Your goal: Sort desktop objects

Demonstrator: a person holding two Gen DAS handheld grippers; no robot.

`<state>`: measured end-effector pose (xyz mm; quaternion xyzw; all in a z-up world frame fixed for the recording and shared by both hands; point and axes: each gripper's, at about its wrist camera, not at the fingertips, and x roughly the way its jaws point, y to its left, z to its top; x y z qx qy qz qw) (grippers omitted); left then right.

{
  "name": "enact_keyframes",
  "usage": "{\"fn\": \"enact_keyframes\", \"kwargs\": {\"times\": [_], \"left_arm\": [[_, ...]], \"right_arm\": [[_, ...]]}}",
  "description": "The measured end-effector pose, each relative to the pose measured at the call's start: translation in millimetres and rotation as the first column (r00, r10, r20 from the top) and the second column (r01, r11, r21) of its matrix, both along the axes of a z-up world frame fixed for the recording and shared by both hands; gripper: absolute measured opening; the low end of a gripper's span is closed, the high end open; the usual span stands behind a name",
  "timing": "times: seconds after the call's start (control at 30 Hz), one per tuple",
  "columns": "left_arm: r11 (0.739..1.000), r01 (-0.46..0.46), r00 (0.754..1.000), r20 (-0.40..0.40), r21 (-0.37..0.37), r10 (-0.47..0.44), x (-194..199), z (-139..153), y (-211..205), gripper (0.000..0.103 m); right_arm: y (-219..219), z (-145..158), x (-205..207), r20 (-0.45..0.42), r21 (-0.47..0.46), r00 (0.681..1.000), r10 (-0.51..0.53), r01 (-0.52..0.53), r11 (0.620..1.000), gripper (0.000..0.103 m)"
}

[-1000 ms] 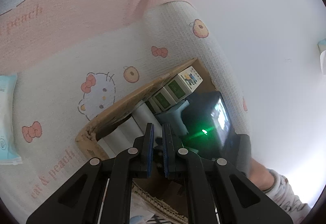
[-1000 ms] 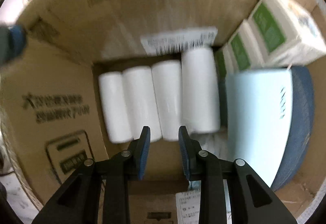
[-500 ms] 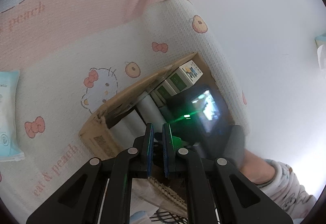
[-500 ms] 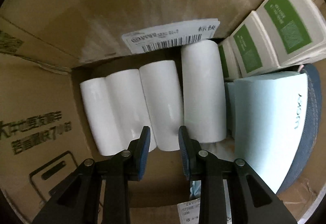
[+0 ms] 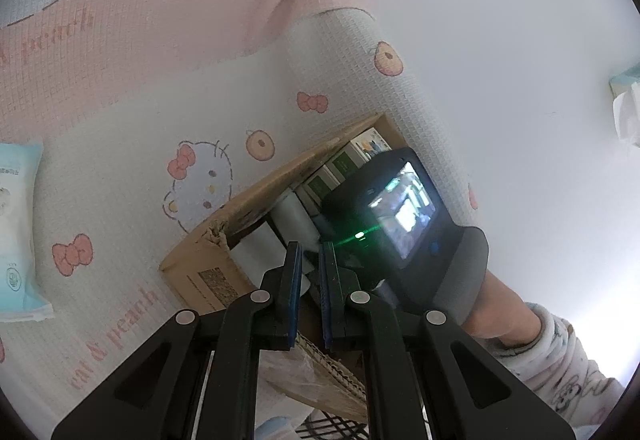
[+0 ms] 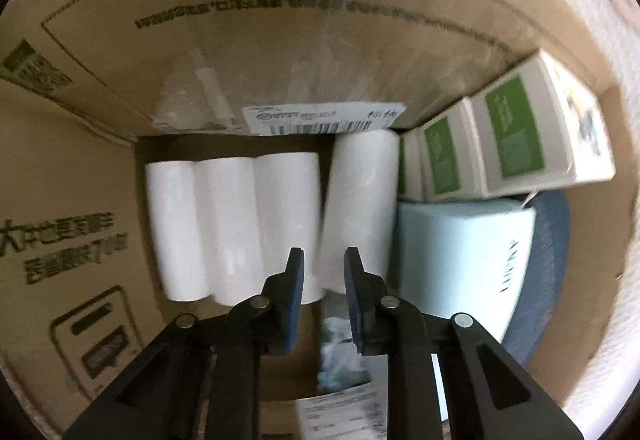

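Left wrist view: left gripper (image 5: 309, 292) poised over the cardboard box (image 5: 208, 268) on the patterned blanket (image 5: 132, 144), jaws narrow, a slim gap between the blue pads, nothing clamped; right hand's device (image 5: 404, 216) hovering above the box opening; a wipes pack (image 5: 16, 224) lying well apart at the left. Right wrist view: right gripper (image 6: 323, 296) looking down into the box, jaws closing, empty, nothing touched. Below: four white rolls (image 6: 236, 228), the rightmost one (image 6: 360, 208) tilted, green-labelled cartons (image 6: 512, 140), a pale blue pack (image 6: 460, 252). Best done, probably, by straightening that tilted roll or clearing the rim cleanly, without nudging the row.
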<state>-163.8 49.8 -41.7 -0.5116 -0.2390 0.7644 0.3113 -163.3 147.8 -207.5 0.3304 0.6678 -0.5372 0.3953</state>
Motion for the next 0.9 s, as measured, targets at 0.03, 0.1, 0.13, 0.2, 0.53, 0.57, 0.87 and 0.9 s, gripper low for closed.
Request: {"fn": "enact_keyframes", "kwargs": {"times": [0.03, 0.1, 0.13, 0.2, 0.53, 0.57, 0.87, 0.9], "left_arm": [[1.000, 0.002, 1.000, 0.001, 0.000, -0.002, 0, 0, 0, 0.008], [1.000, -0.001, 1.000, 0.001, -0.006, 0.001, 1, 1, 0, 0.008], [1.000, -0.003, 1.000, 0.000, -0.010, 0.003, 1, 2, 1, 0.008], [1.000, -0.004, 1.000, 0.001, -0.012, 0.004, 1, 3, 2, 0.008], [1.000, -0.006, 1.000, 0.000, -0.026, 0.006, 2, 3, 2, 0.008], [1.000, -0.006, 1.000, -0.003, -0.028, 0.006, 2, 3, 2, 0.008], [1.000, 0.006, 1.000, -0.017, -0.027, -0.006, -1, 3, 12, 0.016], [1.000, 0.007, 1.000, -0.020, -0.025, -0.008, 0, 3, 14, 0.017]], "right_arm": [[2, -2, 1, -0.046, 0.018, 0.998, 0.039, -0.038, 0.999, 0.017], [5, -7, -1, -0.053, 0.061, 0.997, 0.053, -0.050, 0.997, 0.017], [8, -9, -2, -0.062, 0.075, 0.995, 0.074, -0.069, 0.995, 0.017], [12, -13, -3, -0.068, 0.108, 0.993, 0.093, -0.085, 0.991, 0.017], [38, -9, -8, -0.128, 0.187, 0.979, 0.156, -0.131, 0.974, 0.017], [43, -8, -9, -0.129, 0.190, 0.979, 0.156, -0.130, 0.973, 0.017], [69, 58, -34, 0.109, 0.088, 0.993, -0.046, 0.036, 0.995, 0.018], [71, 67, -34, 0.116, 0.065, 0.992, -0.046, 0.038, 0.997, 0.018]]}}
